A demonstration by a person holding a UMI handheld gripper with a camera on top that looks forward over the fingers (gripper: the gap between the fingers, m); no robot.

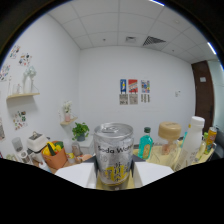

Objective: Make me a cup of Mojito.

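A silver can labelled Soda Water [114, 156], with yellow print low on its side, stands upright between my gripper's [114, 176] two white fingers [75, 175]. Both fingers press on its lower part, one at each side, so the gripper is shut on it. The can's top, with its pull tab, faces up and looks closed. The can hides what lies straight ahead, and its base is out of sight.
Beyond the can a table carries a green bottle [145, 142], a tan round-topped object [169, 132], a tall white bottle [194, 134] and a yellow can [211, 138]. To the left are an orange pot with lemons [54, 156] and a potted plant [80, 131].
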